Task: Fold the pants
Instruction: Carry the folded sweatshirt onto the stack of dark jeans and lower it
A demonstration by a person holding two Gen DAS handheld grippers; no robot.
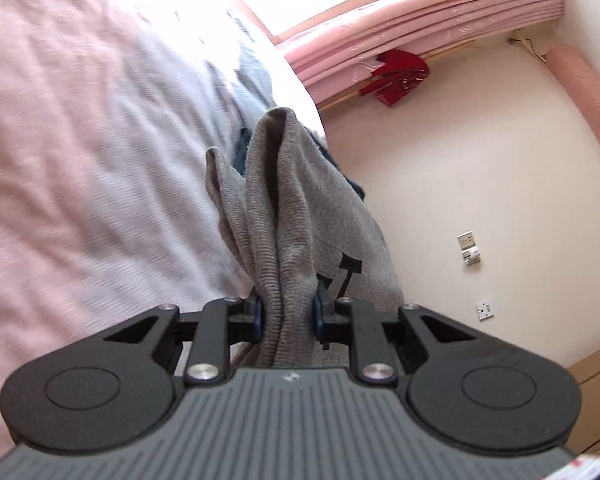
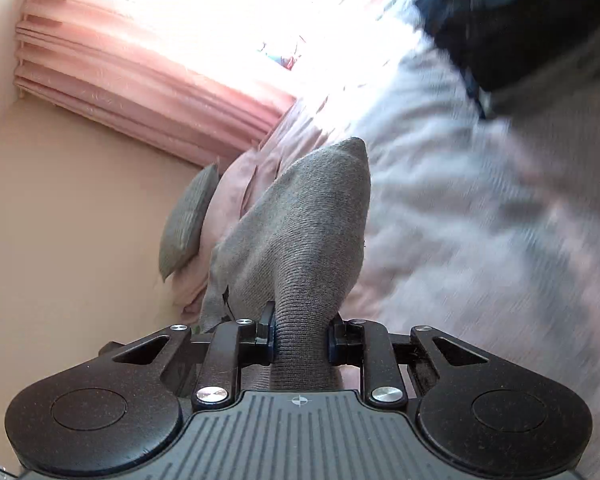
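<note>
Grey knit pants hanging bunched above the bed, clamped in both the left gripper and the right gripper, jaws narrowed onto thick folds of cloth. Likely handling as soft, light and limp, gripping best at edge or waistband. Remaining hidden: the pants' lower length and which edge each grip is pinching; bedding blurring.

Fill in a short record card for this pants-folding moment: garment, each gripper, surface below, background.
garment: grey knit pants, bunched, with a black printed mark
left gripper: jaws shut on the grey knit pants
right gripper: jaws shut on the same grey fabric
surface: pink bedspread, wrinkled
background: pink curtain under a bright window; red cloth near the wall; dark garment lying on the bed
</note>
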